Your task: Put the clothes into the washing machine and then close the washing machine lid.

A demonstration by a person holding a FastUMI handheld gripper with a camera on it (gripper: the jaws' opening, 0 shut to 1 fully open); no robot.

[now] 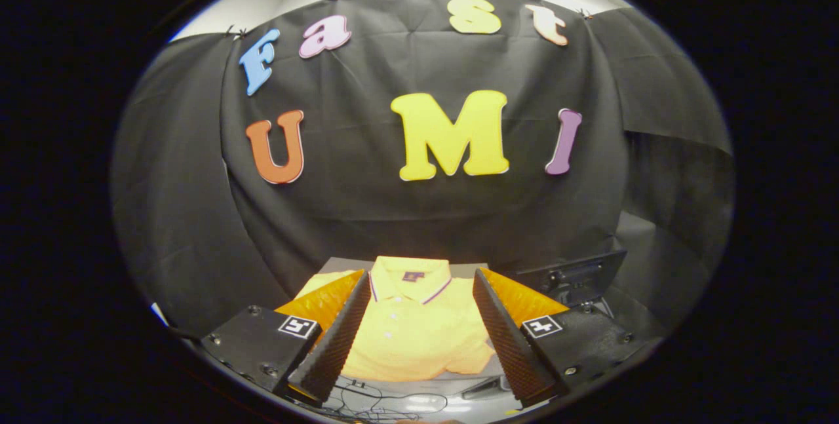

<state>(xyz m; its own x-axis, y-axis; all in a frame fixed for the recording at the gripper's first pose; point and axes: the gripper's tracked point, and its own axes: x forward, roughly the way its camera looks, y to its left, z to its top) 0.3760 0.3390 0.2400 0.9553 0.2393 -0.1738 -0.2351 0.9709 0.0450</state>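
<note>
My gripper (419, 293) hangs with fingers spread wide, holding nothing. The folded yellow polo shirt (413, 339) lies on the grey surface (472, 269), seen between and beyond my fingers.

Gripper (419, 293) was wide open, fingers clear of everything. Yellow polo shirt (413, 332) lay folded flat on a grey table (341, 261), showing between and beyond the fingers, collar away from the camera. Dark bracket-like device (573, 276) sat just beside the shirt, past the right-hand finger. Cables (367, 401) trailed below the fingers.
</note>
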